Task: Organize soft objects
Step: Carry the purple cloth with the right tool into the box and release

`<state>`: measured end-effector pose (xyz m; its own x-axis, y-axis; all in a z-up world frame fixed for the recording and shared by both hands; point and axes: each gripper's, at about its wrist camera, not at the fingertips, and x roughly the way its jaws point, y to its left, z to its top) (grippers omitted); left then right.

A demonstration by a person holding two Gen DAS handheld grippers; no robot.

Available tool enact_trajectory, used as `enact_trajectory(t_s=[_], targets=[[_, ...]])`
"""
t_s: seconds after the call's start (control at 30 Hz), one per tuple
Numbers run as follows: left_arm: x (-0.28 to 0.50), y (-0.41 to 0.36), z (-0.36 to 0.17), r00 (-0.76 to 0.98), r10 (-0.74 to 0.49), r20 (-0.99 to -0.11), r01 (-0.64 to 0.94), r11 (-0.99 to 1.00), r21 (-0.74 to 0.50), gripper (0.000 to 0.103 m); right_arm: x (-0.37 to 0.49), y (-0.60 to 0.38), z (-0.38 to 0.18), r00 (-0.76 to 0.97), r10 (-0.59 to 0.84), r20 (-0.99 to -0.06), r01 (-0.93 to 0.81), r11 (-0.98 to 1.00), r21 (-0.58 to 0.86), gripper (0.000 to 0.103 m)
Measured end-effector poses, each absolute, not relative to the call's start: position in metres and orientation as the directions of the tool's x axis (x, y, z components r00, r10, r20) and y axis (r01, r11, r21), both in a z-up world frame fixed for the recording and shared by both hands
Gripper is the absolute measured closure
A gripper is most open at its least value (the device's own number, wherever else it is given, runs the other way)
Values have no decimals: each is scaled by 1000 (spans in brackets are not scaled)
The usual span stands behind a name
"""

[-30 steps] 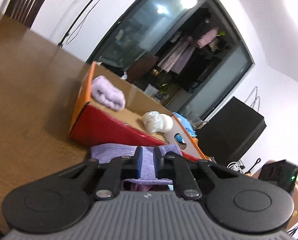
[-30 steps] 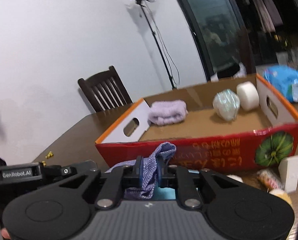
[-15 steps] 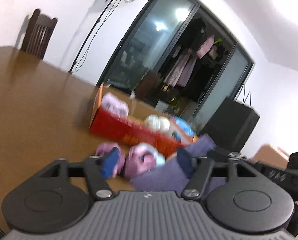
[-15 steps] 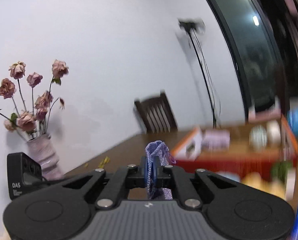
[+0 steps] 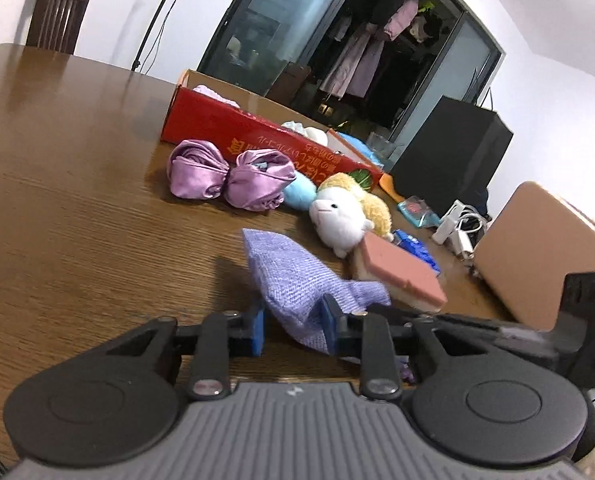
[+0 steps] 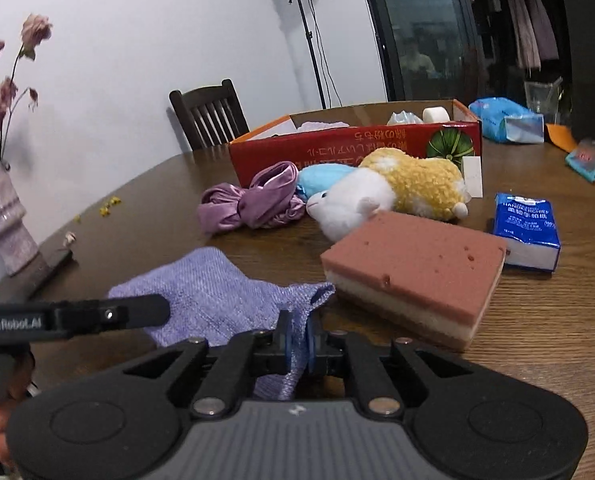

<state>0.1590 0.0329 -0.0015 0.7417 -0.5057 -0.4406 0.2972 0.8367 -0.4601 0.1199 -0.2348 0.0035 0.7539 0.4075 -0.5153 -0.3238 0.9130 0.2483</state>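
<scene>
A purple knit cloth (image 6: 213,300) lies low over the wooden table (image 6: 537,340). My right gripper (image 6: 297,346) is shut on one corner of it. My left gripper (image 5: 293,330) is open, its blue pads on either side of the cloth (image 5: 293,280) without pinching it. The red cardboard box (image 6: 353,152) stands further back and holds a lilac towel (image 5: 213,94), a wrapped ball and a white roll (image 6: 436,114). In front of it lie a pink satin bundle (image 6: 253,204), a white-and-yellow plush sheep (image 6: 389,192) and a pink sponge (image 6: 413,268).
A blue tissue pack (image 6: 527,228) lies right of the sponge. A blue plastic bag (image 6: 505,120) and small packets sit at the back right. A vase with dried roses (image 6: 1,216) stands at the left edge. A chair (image 6: 209,114) stands behind the table.
Both grippers pulled back from the box and came down towards the table. My left gripper opened and let go of the cloth. My right gripper kept hold of it.
</scene>
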Motion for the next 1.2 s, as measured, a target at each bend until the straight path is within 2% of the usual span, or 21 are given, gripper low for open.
enact_trajectory(t_s=[0.07, 0.1, 0.13, 0.17, 0.2, 0.23, 0.27, 0.37, 0.47, 0.57, 0.67, 0.77, 0.87, 0.97, 1.1, 1.13, 1.17, 1.2], targets=[[157, 31, 1, 748, -498, -438, 300, 843, -447, 73, 120, -234, 3, 757, 398, -518, -329, 917, 223, 95], [157, 32, 2, 755, -491, -434, 292, 845, -448, 68, 120, -233, 4, 758, 396, -519, -334, 918, 213, 95], [158, 35, 3, 769, -478, -424, 274, 846, -457, 50, 122, -232, 4, 758, 393, -521, -336, 919, 206, 95], [158, 38, 2, 782, -463, -418, 255, 849, -463, 47, 122, -231, 4, 757, 393, -522, -337, 919, 203, 95], [160, 38, 2, 780, -464, -419, 259, 850, -459, 53, 123, -231, 4, 756, 394, -523, -338, 919, 203, 95], [163, 38, 1, 769, -472, -431, 270, 851, -450, 72, 124, -231, 4, 755, 394, -524, -339, 919, 202, 95], [167, 36, 0, 750, -489, -444, 285, 846, -450, 86, 125, -231, 4, 754, 395, -524, -341, 918, 202, 95], [168, 32, 1, 748, -505, -430, 315, 841, -440, 93, 128, -231, 4, 750, 403, -524, -344, 915, 212, 96], [173, 34, 14, 761, -523, -384, 342, 826, -447, 94, 131, -233, 10, 752, 424, -505, -356, 906, 229, 97], [192, 38, 39, 783, -536, -315, 385, 816, -431, 94, 138, -234, 33, 771, 460, -440, -393, 888, 240, 98], [231, 43, 72, 796, -556, -241, 432, 799, -418, 94, 166, -232, 74, 805, 477, -353, -439, 879, 187, 98], [285, 45, 100, 805, -559, -197, 456, 797, -395, 94, 214, -226, 109, 816, 488, -310, -472, 872, 129, 98], [346, 44, 109, 806, -539, -244, 425, 815, -394, 94, 282, -216, 130, 804, 497, -328, -486, 866, 122, 98], [404, 36, 99, 807, -476, -349, 357, 865, -354, 93, 349, -201, 125, 786, 472, -400, -465, 877, 120, 98], [450, 23, 71, 800, -326, -504, 229, 942, -246, 88, 420, -181, 96, 715, 467, -520, -463, 874, 147, 98], [452, 22, 66, 795, -307, -524, 216, 949, -229, 77, 433, -177, 86, 691, 467, -552, -460, 873, 162, 98], [452, 22, 62, 796, -296, -528, 204, 952, -227, 58, 444, -174, 76, 663, 463, -588, -458, 872, 171, 95], [448, 23, 60, 802, -295, -519, 198, 952, -235, 49, 451, -172, 68, 642, 464, -611, -457, 871, 181, 92]])
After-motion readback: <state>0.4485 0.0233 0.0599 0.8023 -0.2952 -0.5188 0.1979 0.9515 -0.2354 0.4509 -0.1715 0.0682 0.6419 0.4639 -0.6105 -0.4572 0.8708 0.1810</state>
